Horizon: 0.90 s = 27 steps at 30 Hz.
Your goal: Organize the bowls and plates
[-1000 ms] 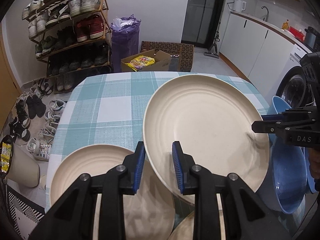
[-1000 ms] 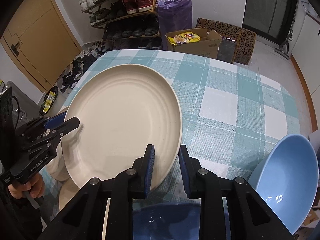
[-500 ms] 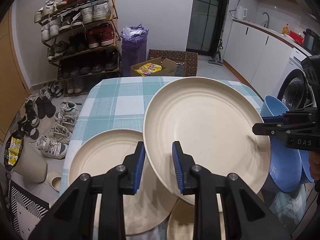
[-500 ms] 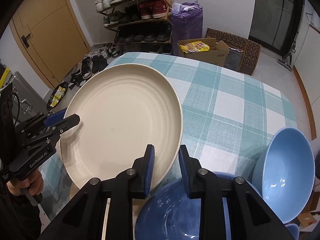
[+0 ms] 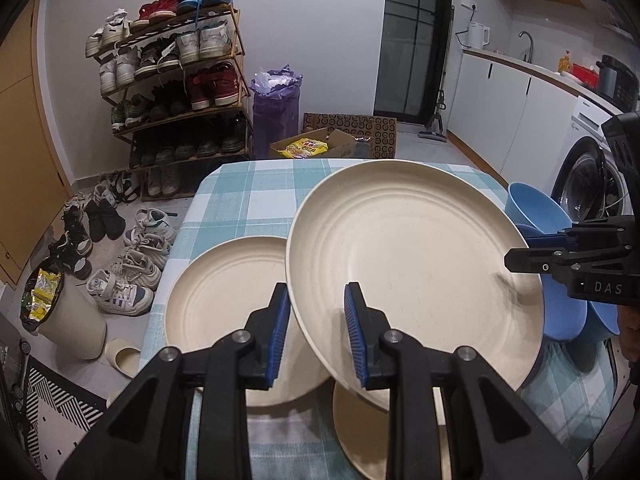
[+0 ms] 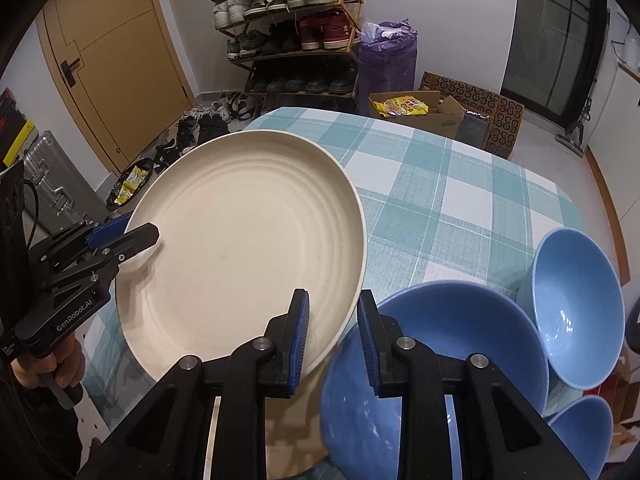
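Left wrist view
Left hand-held gripper (image 5: 316, 332): closed on the near rim of the large cream plate (image 5: 412, 268), its blue pads pressed to either side of the rim.
Large cream plate: held tilted above the bench (image 5: 248, 196), overlapping things below it.
Second cream plate (image 5: 224, 316): lay flat on the checked cloth at 9 o'clock of the held plate.
Third cream plate (image 5: 360, 432): partly seen beneath, at 6 o'clock.
Right hand-held gripper (image 5: 520, 258): clamped on the plate's rim at 3 o'clock.
Blue bowls (image 5: 532, 208): seen behind that rim, at 3 o'clock.

Right wrist view
Right hand-held gripper (image 6: 332, 336): closed on the large cream plate (image 6: 244, 248) at its 5 o'clock rim.
Left hand-held gripper (image 6: 140, 234): gripped the 9 o'clock rim.
Blue bowls (image 6: 440, 340): clustered at 4 o'clock of the plate, one tipped on its side (image 6: 576, 308).
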Available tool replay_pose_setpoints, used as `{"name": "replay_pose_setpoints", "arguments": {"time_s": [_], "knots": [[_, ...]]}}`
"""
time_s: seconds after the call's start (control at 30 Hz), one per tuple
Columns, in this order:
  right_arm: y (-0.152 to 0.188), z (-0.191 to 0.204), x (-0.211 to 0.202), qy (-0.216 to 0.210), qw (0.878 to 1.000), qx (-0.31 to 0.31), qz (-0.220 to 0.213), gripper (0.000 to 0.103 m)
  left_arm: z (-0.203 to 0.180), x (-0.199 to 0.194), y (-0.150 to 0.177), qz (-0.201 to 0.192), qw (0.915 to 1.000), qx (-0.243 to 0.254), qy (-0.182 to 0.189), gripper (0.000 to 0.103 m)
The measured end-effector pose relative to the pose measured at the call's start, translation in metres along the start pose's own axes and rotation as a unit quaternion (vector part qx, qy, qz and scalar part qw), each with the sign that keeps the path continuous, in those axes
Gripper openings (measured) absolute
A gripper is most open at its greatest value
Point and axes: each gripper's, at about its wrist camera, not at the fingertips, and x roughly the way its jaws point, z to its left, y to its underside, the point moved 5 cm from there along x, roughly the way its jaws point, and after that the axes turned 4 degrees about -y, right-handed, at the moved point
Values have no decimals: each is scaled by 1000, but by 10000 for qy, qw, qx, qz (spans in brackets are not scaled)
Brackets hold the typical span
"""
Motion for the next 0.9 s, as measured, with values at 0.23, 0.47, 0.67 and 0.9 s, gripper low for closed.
{"name": "replay_pose_setpoints", "arguments": {"time_s": [0.23, 0.47, 0.67, 0.9], "knots": [[24, 14, -9, 12, 10000, -55, -74, 25, 1, -14, 20, -81, 10000, -8, -9, 26], [40, 22, -10, 62, 9999, -114, -66, 25, 1, -22, 33, -113, 9999, -31, 15, 26], [47, 27, -14, 31, 9998, -143, -101, 25, 0, -29, 41, -180, 9998, -8, -34, 26], [61, 31, -11, 15, 9998, -187, -58, 25, -1, -27, 50, -154, 9999, -50, -45, 26]]}}
